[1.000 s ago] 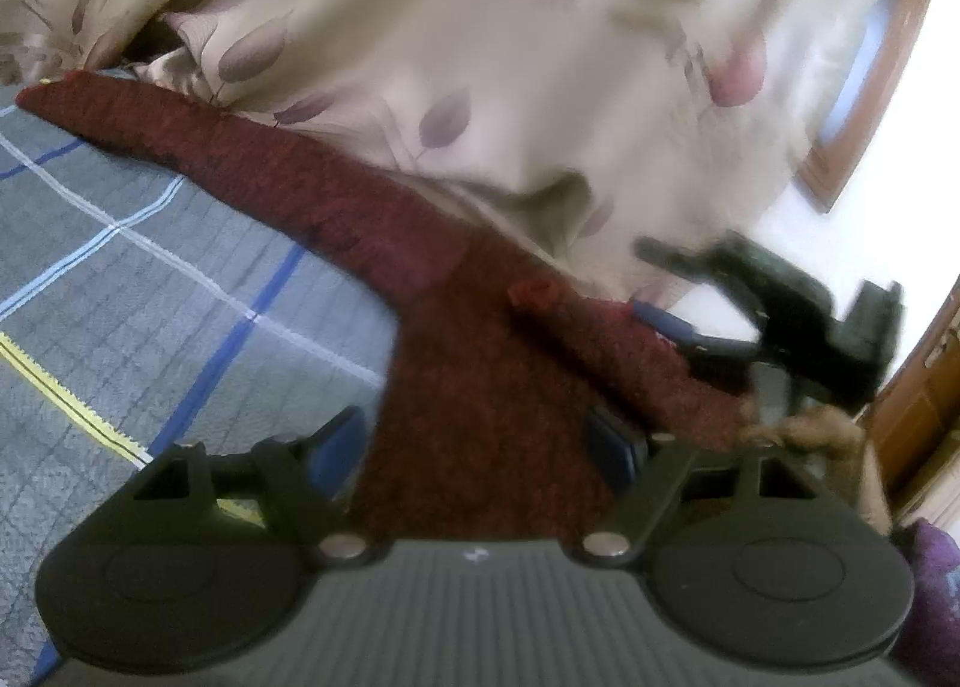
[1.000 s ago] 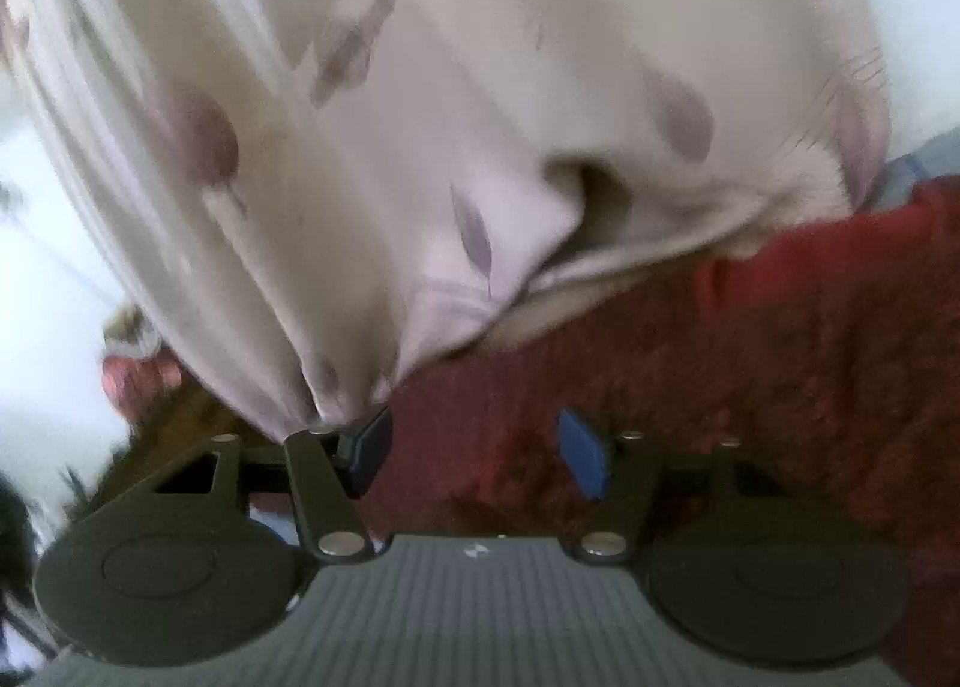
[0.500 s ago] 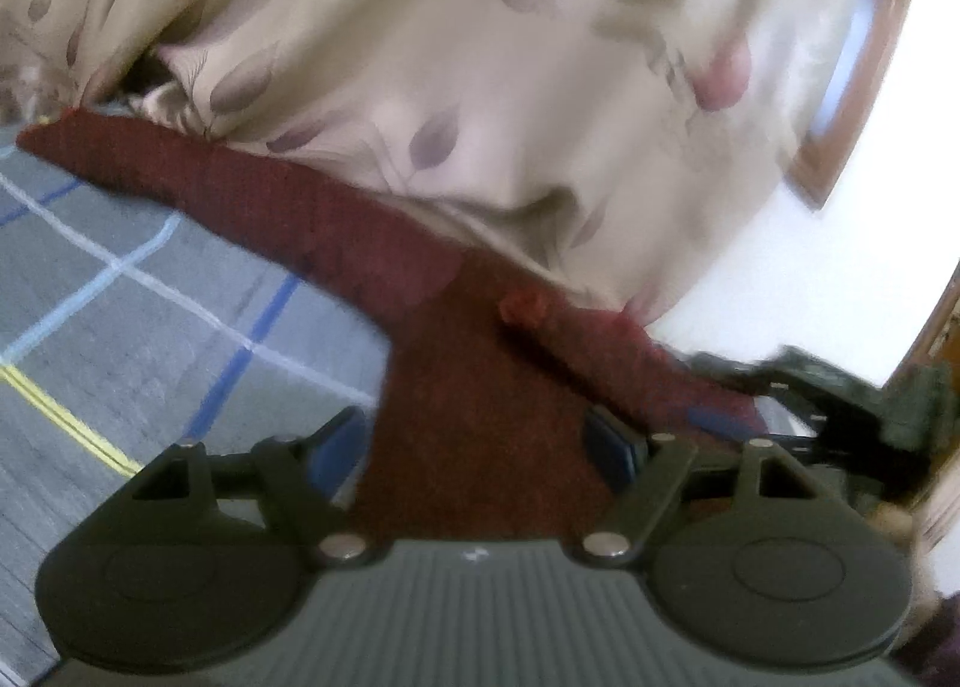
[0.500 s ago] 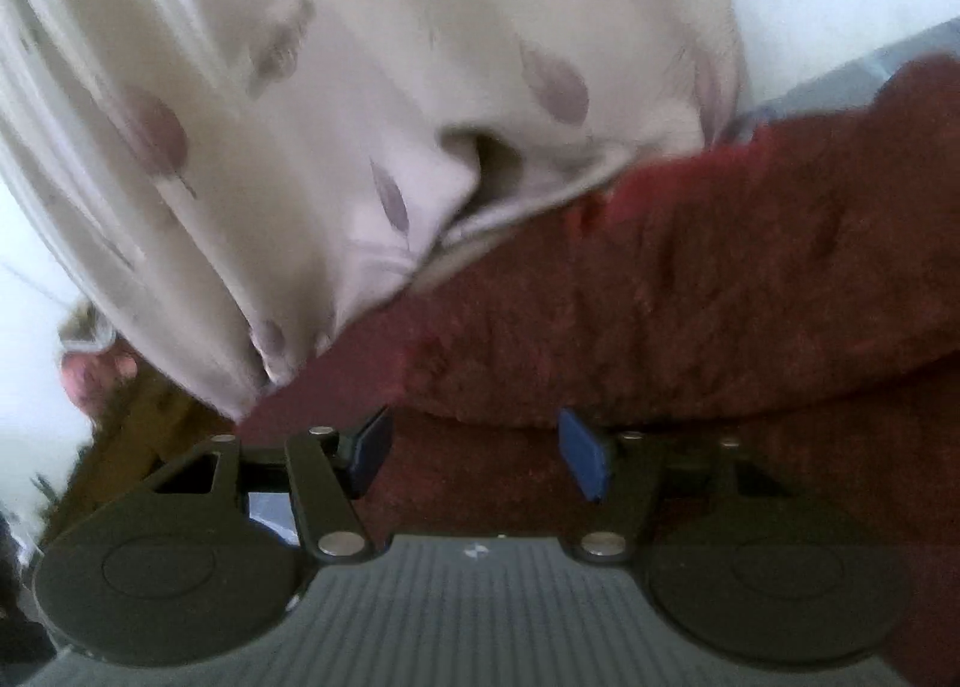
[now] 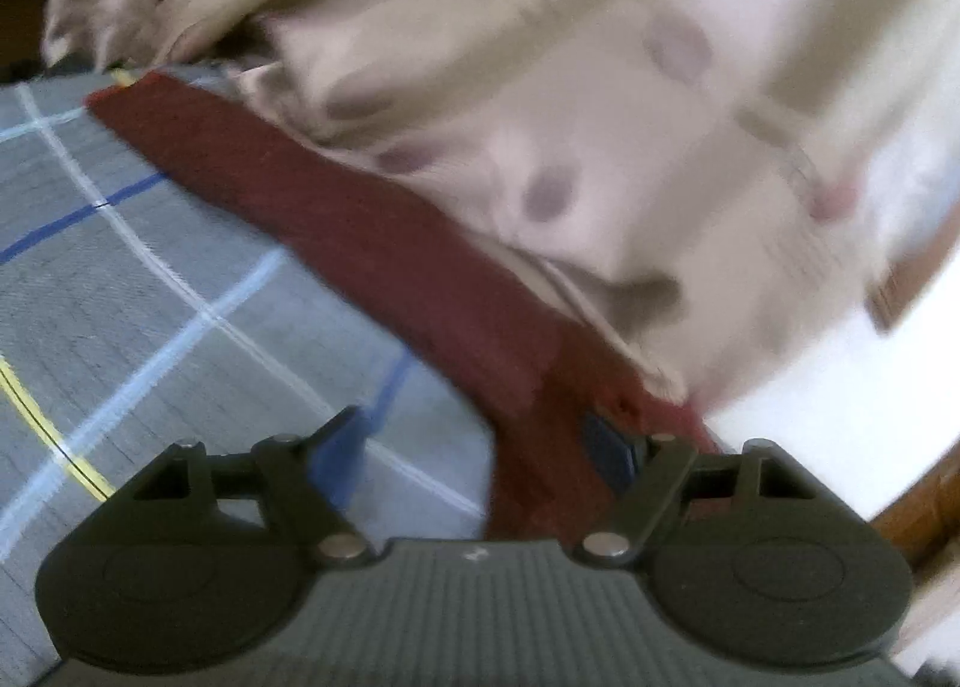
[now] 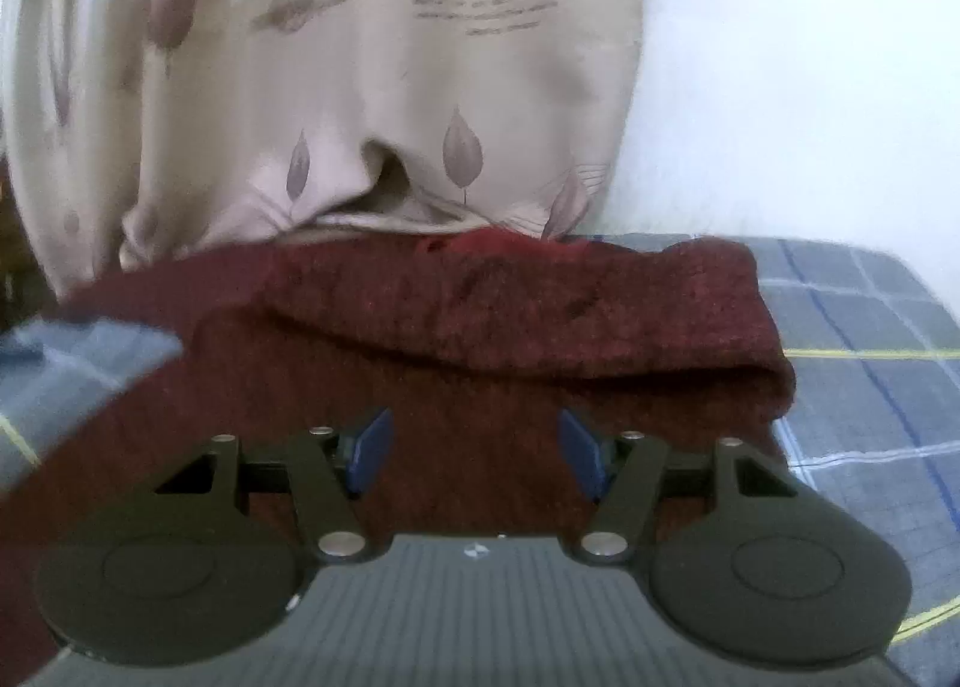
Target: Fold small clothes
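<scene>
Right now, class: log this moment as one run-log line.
garment: maroon sweater flat on checked bedcover, one sleeve folded in | left gripper: open | right gripper: open, over sweater

Open right tongs (image 6: 474, 456) over maroon garment (image 6: 480, 327) — sleeve folded across

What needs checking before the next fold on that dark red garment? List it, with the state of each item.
1. Right sleeve folded in over the dark red garment: ok, it lies across the body in the right wrist view.
2. Left sleeve folded in: not ok, it lies stretched out along the curtain.
3. Left gripper free: ok, jaws open, nothing pinched.
4. Right gripper free: ok, jaws open above the garment.
5. Beige curtain clear of the garment: not ok, its hem rests on or just behind the far edge.
6. Checked grey cover flat: ok where visible.
</scene>
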Available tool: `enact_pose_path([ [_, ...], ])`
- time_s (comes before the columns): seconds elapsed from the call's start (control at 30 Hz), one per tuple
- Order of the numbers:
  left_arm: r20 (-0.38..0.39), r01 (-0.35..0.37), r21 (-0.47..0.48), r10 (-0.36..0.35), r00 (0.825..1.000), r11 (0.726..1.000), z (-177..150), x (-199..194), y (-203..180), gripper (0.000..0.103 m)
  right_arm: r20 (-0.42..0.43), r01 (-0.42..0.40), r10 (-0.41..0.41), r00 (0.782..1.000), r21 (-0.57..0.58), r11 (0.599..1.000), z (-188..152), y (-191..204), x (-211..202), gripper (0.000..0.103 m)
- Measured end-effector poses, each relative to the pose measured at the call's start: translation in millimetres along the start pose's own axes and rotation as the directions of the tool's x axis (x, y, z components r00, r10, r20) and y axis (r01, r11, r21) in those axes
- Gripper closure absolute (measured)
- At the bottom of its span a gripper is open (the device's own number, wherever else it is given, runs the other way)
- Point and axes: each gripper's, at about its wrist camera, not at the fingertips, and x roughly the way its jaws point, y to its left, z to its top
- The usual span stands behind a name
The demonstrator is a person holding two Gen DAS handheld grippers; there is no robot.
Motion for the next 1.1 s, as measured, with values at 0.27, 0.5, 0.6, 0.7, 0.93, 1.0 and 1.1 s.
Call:
enact_pose_path([
  [0.27,0.058,-0.067,-0.097,0.072,0.996,0.993,51,12,60,0.024,-0.019,0.023,-0.024,1.000,-0.035,0.999,-12,10,6,0.021],
  [0.5,0.059,-0.096,-0.203,0.110,0.992,0.974,92,39,112,0.025,-0.036,0.030,-0.031,0.999,-0.041,0.999,-14,12,9,0.018],
  [0.6,0.032,-0.100,-0.268,0.113,0.993,0.958,108,53,136,0.025,-0.033,0.030,-0.031,0.999,-0.051,0.998,-14,14,9,0.017],
  [0.7,0.031,-0.113,-0.330,0.131,0.991,0.937,119,64,157,0.025,-0.027,0.034,-0.036,0.999,-0.059,0.998,-14,15,8,0.016],
  [0.93,0.044,-0.080,-0.357,0.102,0.994,0.931,147,88,171,0.025,-0.032,0.035,-0.038,0.999,-0.071,0.997,-13,15,9,0.013],
  [1.0,0.053,-0.083,-0.356,0.109,0.993,0.931,153,95,173,0.029,-0.035,0.036,-0.038,0.999,-0.077,0.996,-13,16,9,0.012],
  [1.1,0.038,-0.104,-0.371,0.127,0.991,0.923,156,105,180,0.074,-0.035,0.039,-0.042,0.999,-0.082,0.996,-14,16,9,0.011],
])
